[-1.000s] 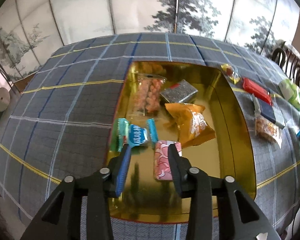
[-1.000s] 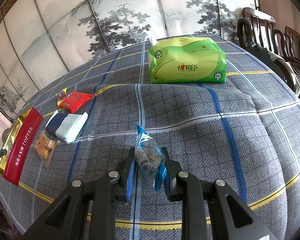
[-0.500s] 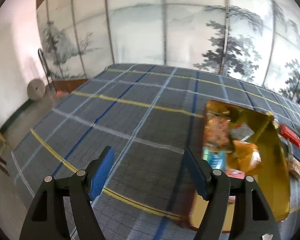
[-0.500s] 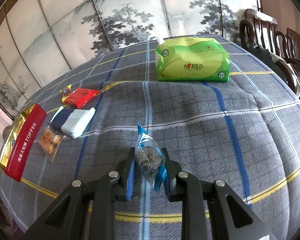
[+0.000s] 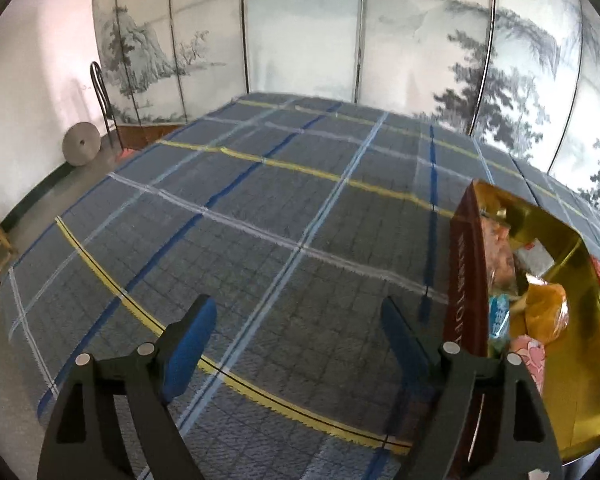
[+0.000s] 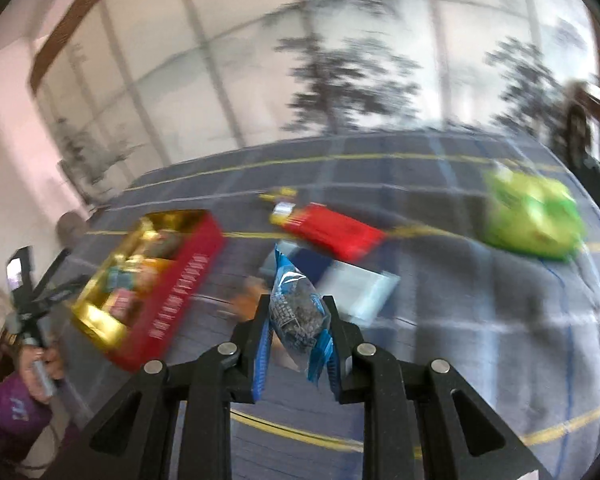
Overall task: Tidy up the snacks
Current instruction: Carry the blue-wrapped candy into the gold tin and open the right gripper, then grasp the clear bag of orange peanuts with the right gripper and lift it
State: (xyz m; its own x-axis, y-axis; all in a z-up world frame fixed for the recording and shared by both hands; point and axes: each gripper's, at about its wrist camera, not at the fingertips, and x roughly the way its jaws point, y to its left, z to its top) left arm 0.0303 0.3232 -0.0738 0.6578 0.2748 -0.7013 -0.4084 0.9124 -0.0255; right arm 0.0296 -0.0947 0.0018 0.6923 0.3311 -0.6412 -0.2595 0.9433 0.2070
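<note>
My right gripper (image 6: 298,344): clamps the blue snack packet (image 6: 296,312), right of the tin (image 6: 180,280), view blurred.
My left gripper (image 5: 300,336): jaws wide, just been opening, nothing between, left of the tin (image 5: 466,272).

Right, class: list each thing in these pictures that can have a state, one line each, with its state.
Left tool: open, empty; has just been opening.
Right tool: shut on the blue snack packet.
Toffee tin: lid off, holding snacks.
Red packet: lying flat on the cloth.

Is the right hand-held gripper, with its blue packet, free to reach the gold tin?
Probably yes: the right hand-held gripper holds the blue packet, and the gold tin lies open-topped, unobstructed.
</note>
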